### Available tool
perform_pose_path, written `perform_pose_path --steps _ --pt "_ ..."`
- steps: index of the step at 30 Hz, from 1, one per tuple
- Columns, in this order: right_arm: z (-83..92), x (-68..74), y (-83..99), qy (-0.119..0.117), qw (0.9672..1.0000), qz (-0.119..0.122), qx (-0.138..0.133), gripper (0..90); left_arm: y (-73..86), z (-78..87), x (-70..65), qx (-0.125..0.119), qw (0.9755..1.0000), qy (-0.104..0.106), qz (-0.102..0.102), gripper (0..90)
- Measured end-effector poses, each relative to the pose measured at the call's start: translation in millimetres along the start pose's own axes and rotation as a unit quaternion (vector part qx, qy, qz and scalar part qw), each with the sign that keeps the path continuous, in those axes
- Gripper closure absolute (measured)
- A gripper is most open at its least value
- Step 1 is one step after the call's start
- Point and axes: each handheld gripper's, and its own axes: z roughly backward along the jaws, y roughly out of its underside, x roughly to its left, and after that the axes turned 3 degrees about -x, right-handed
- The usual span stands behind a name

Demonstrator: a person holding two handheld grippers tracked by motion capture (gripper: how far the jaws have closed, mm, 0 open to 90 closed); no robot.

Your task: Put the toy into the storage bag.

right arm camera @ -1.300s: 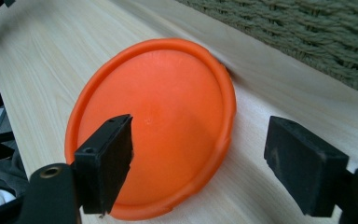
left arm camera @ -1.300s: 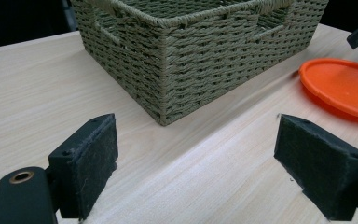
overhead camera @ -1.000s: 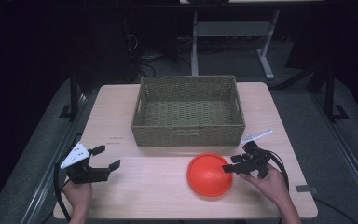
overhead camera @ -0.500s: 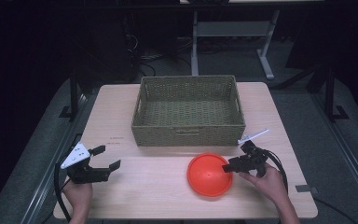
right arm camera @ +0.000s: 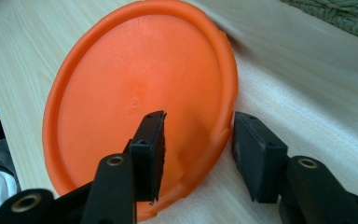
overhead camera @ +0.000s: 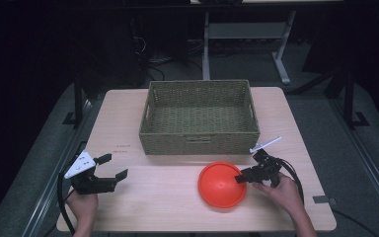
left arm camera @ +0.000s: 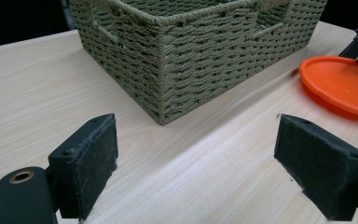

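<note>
my right gripper [right arm camera: 198,149] is spread astride the orange plate's [right arm camera: 135,93] rim; my left gripper [left arm camera: 196,163] gapes empty, well apart.

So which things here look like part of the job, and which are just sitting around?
Likely in play:
- orange plate, its rim straddled by the right gripper, fingers not closed
- woven basket just behind it

Idle:
- left gripper, open over bare table
- desk frame behind

Right gripper [overhead camera: 240,178] has advanced slightly toward the flat round orange plastic plate [overhead camera: 221,184]: jaws now straddle its right rim, one pad over the plate, one outside. Jaws apart, rim not clamped.
</note>
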Motion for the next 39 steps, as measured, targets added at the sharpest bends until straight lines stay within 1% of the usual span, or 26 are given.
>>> perform_pose_path --steps 5,8,10,13,14,18,20,24,25,27,29,31,32,33,36,37,39 --pt "-2.3 -0.3 -0.5 -0.001 1.0000 0.003 0.006 55.2 0.1 0.0 0.1 0.001 1.0000 0.000 0.000 12.6" --pt "-3.6 -0.6 -0.5 -0.001 1.0000 0.001 0.009 55.5 -0.1 0.0 0.0 0.000 1.0000 0.000 -0.001 12.6" --pt "-4.6 -0.6 -0.7 -0.004 0.9999 0.000 0.010 56.0 0.0 -0.3 -0.2 0.001 1.0000 0.000 0.000 12.6" --pt "-6.2 -1.2 -1.1 -0.003 1.0000 0.003 0.009 56.2 0.0 -0.5 -0.3 0.001 1.0000 0.001 0.000 12.6" --pt "-6.7 -0.8 -1.4 -0.005 1.0000 0.000 0.009 56.4 -0.1 -0.5 -0.4 0.002 1.0000 0.000 0.000 12.6" --pt "-7.7 -0.9 -2.3 -0.001 1.0000 0.003 0.009 57.1 -0.3 -0.7 -0.4 0.001 1.0000 0.001 -0.002 12.6" --pt "-8.0 -1.0 -2.8 0.000 1.0000 0.002 0.008 58.9 -0.1 -0.8 -0.5 0.002 1.0000 0.001 -0.002 12.6" --pt "-7.4 -1.4 -4.6 0.004 1.0000 0.002 0.007 65.7 -0.2 -0.8 -0.4 0.002 1.0000 0.001 -0.002 12.6" --pt "-7.4 -1.4 -4.6 0.004 1.0000 0.002 0.007 65.7 -0.2 -0.8 -0.4 0.002 1.0000 0.001 -0.002 12.6" --pt "-3.8 0.6 -6.6 0.004 1.0000 0.005 0.000 70.3 -0.2 -0.9 -0.7 0.000 1.0000 0.001 -0.001 12.6" --pt "-2.3 1.8 -7.1 0.007 1.0000 0.007 -0.001 71.6 -0.2 -0.7 -0.5 0.002 1.0000 0.001 -0.002 12.7" --pt "-1.2 2.8 -7.4 0.003 1.0000 0.003 -0.002 73.0 -0.2 -0.5 -0.6 0.002 1.0000 0.000 -0.002 12.7" --pt "-1.4 2.7 -7.3 0.005 1.0000 0.001 0.000 73.4 -0.2 -0.4 -0.4 0.001 1.0000 0.000 -0.003 12.6" --pt "-1.7 2.2 -7.1 0.004 1.0000 -0.001 0.001 74.0 -0.1 -0.3 -0.9 0.001 1.0000 -0.001 0.001 12.6" --pt "2.1 2.1 -7.4 -0.008 0.9998 -0.015 -0.010 77.5 -0.2 -0.4 -0.4 0.000 1.0000 0.000 -0.001 12.6" --pt "2.1 2.1 -7.4 -0.008 0.9998 -0.015 -0.010 77.5 -0.2 -0.4 -0.3 0.001 1.0000 0.000 -0.002 12.6" --pt "5.9 2.8 -7.5 -0.016 0.9995 -0.020 -0.017 79.3 -0.1 -0.4 -0.4 0.001 1.0000 0.000 -0.001 12.6"
